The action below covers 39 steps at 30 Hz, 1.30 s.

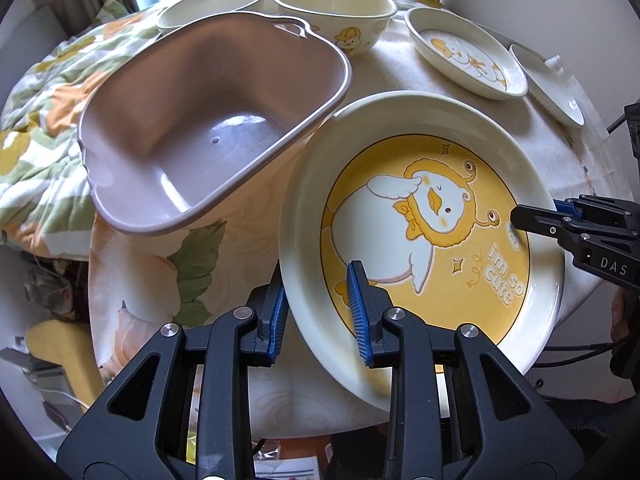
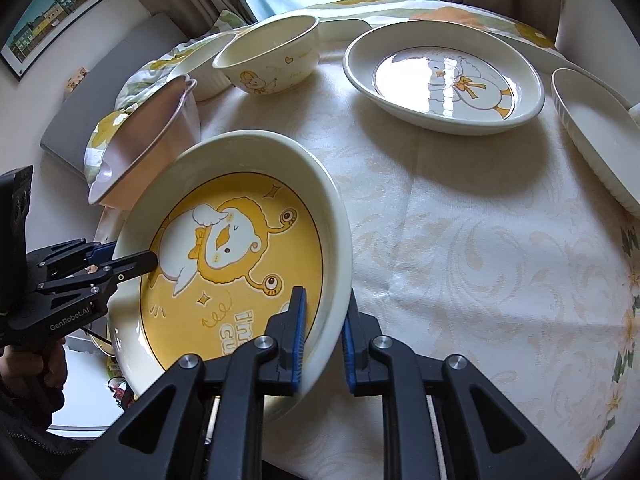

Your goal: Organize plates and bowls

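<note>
A large cream plate [image 1: 420, 208] with a yellow duck picture hangs tilted above the tablecloth, held at two sides. My left gripper [image 1: 318, 312] is shut on its near rim, one blue pad inside the plate and one outside. In the right wrist view the same plate [image 2: 224, 264] leans up to the left, and my right gripper [image 2: 324, 336] clamps its lower right rim between both pads. The left gripper [image 2: 128, 254] shows at the plate's far left edge, and the right gripper [image 1: 536, 210] shows at the plate's right edge. A mauve plastic basin [image 1: 340, 80] stands just left of the plate.
Two cream bowls [image 1: 336, 12] [image 1: 208, 4] stand behind the basin. An oval duck dish [image 2: 440, 76] and a white ribbed dish [image 2: 596, 132] lie at the back right of the round table [image 2: 480, 260]. A flowered quilt [image 1: 36, 152] lies to the left. A hand [image 2: 52, 364] holds the left tool.
</note>
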Each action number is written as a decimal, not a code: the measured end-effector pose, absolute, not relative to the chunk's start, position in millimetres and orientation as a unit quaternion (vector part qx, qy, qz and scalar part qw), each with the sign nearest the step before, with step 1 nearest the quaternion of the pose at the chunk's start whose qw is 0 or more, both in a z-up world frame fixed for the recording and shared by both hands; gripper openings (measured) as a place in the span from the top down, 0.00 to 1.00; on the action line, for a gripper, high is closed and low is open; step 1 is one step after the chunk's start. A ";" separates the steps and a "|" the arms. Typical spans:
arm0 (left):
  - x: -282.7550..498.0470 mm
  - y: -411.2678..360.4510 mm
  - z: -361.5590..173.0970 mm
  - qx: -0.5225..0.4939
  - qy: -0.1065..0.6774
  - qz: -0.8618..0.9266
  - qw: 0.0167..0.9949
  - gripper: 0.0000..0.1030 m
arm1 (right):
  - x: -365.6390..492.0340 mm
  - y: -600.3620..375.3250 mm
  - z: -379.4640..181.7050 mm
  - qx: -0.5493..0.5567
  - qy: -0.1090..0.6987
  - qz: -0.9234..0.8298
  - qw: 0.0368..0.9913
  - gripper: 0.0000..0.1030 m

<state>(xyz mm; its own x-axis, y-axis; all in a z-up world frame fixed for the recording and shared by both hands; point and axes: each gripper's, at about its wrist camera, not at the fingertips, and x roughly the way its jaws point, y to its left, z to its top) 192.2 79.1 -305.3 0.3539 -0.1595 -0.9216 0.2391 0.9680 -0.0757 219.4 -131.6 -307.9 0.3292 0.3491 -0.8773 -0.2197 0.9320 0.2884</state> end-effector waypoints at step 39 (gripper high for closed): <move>217.2 -136.4 -124.0 0.110 0.383 -0.198 0.895 0.00 | 174.2 -329.8 -164.3 0.075 0.424 0.075 0.900 0.00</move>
